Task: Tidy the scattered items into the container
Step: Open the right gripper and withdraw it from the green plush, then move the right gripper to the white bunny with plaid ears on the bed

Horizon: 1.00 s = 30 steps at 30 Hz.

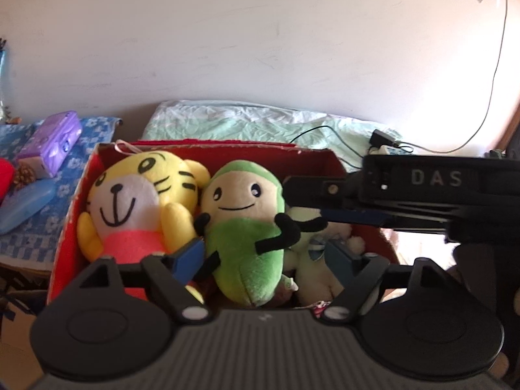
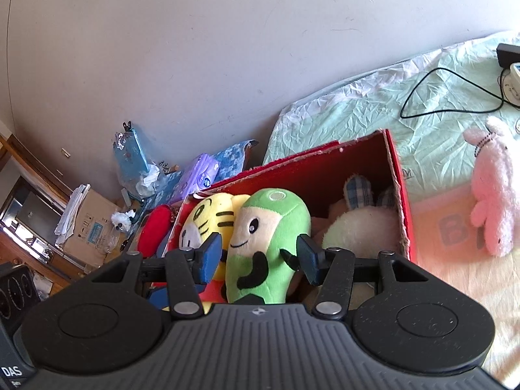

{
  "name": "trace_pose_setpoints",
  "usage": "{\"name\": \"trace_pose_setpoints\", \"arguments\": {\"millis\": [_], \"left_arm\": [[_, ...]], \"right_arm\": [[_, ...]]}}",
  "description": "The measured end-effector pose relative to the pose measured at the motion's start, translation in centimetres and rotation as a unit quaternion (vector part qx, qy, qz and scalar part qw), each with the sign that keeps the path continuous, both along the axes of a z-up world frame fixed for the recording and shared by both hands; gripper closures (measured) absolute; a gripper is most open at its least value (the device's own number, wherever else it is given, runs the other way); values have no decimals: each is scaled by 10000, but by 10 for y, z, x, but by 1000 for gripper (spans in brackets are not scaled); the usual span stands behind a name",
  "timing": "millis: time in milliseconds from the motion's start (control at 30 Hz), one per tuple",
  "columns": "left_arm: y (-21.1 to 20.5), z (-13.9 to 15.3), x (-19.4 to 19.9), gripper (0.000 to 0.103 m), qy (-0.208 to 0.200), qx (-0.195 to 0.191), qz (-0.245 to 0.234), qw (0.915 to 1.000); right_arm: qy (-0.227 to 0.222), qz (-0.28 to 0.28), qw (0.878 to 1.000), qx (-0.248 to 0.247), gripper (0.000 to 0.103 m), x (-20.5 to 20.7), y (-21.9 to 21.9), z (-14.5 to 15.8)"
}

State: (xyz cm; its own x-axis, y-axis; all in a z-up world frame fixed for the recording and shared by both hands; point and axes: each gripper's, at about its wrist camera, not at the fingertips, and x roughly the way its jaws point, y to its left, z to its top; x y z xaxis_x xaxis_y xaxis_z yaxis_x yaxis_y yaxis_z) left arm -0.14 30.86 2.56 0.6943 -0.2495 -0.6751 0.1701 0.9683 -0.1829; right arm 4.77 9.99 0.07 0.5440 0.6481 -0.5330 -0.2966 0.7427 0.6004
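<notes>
A red cardboard box [image 1: 70,227] [image 2: 403,201] sits on the bed. In it lie a yellow tiger plush [image 1: 136,201] [image 2: 201,224], a green bean plush [image 1: 243,227] [image 2: 266,243] and a cream plush [image 1: 318,260] [image 2: 357,230]. My left gripper [image 1: 263,256] is open over the box, its blue pads on either side of the green plush without pressing it. My right gripper [image 2: 260,256] has its pads against both sides of the green plush, shut on it. The right gripper's body crosses the left wrist view [image 1: 422,188]. A pink rabbit plush [image 2: 494,188] lies on the bed outside the box.
A side table with a blue cloth [image 1: 65,162] holds a purple tissue pack [image 1: 52,143] [image 2: 203,175], a blue case [image 1: 26,204] and a red item [image 2: 152,230]. A charger and black cable [image 2: 455,91] lie on the green sheet [image 1: 260,123]. A cardboard carton [image 2: 94,224] stands on the floor.
</notes>
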Motion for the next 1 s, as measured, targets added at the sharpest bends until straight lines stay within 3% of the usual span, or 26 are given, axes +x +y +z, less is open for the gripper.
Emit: {"name": "trace_pose_setpoints", "arguments": {"millis": [267, 500, 767, 1000], "left_arm": [[-9, 9, -3, 12, 34, 202, 467, 9987], [-36, 27, -1, 6, 2, 730, 846, 9937], [-78, 37, 1, 4, -9, 786, 806, 9936], [-126, 42, 5, 4, -173, 748, 427, 9961]], "right_arm": [[-20, 48, 9998, 170, 47, -6, -21, 4], [-203, 143, 9994, 241, 44, -12, -43, 20], [-213, 149, 9992, 290, 42, -10, -79, 26], [-139, -214, 9993, 267, 42, -6, -131, 23]]}}
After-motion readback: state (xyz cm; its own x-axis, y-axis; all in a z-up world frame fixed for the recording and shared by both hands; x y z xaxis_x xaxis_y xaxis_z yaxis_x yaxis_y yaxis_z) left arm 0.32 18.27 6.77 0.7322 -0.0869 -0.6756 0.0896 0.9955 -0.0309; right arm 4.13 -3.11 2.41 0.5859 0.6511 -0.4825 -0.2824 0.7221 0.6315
